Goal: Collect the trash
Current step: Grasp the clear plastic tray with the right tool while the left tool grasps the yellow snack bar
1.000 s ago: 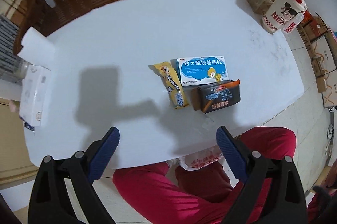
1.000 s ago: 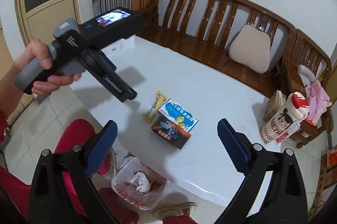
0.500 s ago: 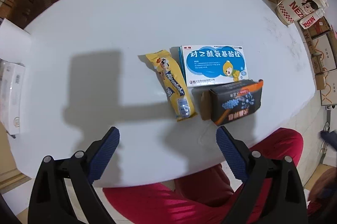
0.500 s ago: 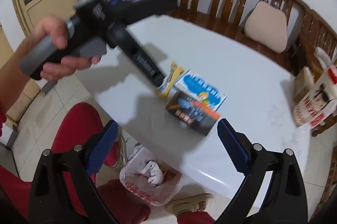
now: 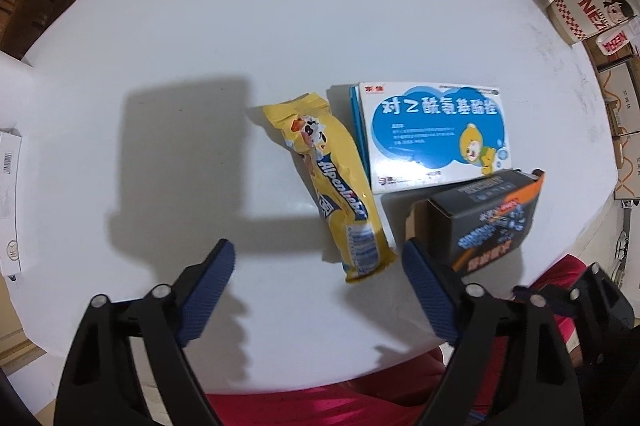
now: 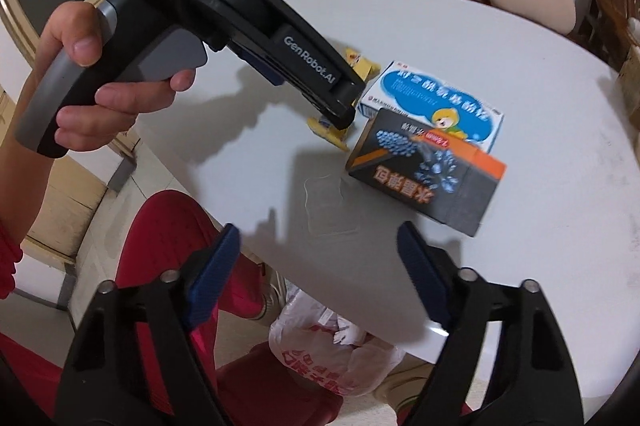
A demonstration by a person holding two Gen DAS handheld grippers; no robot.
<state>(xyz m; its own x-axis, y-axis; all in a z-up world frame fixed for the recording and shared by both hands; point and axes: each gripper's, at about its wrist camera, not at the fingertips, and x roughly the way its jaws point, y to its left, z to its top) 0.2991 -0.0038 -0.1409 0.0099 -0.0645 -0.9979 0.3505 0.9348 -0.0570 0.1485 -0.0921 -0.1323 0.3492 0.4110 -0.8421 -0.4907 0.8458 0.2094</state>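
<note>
On the white tabletop (image 5: 240, 6) three bits of trash lie bunched together: a yellow candy wrapper (image 5: 334, 182), a blue-and-white medicine box (image 5: 432, 134) just beside it, and a dark carton (image 5: 486, 222) with an orange edge touching that box's near side. Off the near edge, on the floor, I see a thin plastic trash bag (image 6: 336, 342) slumped open.

My left hand-held gripper (image 5: 316, 286) points down over the wrapper's near end; its jaws are closing, still wide, with nothing pinched. The right hand-held gripper (image 6: 318, 266) sits short of the dark carton, also closing, and empty.

What worries me: the left jaws are not centred on the wrapper. Its tail lies toward the right pad, right beside the carton's open flap — I could clip the carton or push the wrapper away instead of catching it. The two grippers are also near each other, so a knock is possible.

The wrapper is glossy, crinkled film, long and flat — slippery, I'd guess. Both boxes are stiff card with square corners; the carton's open flap may crush. The bag looks limp.
</note>
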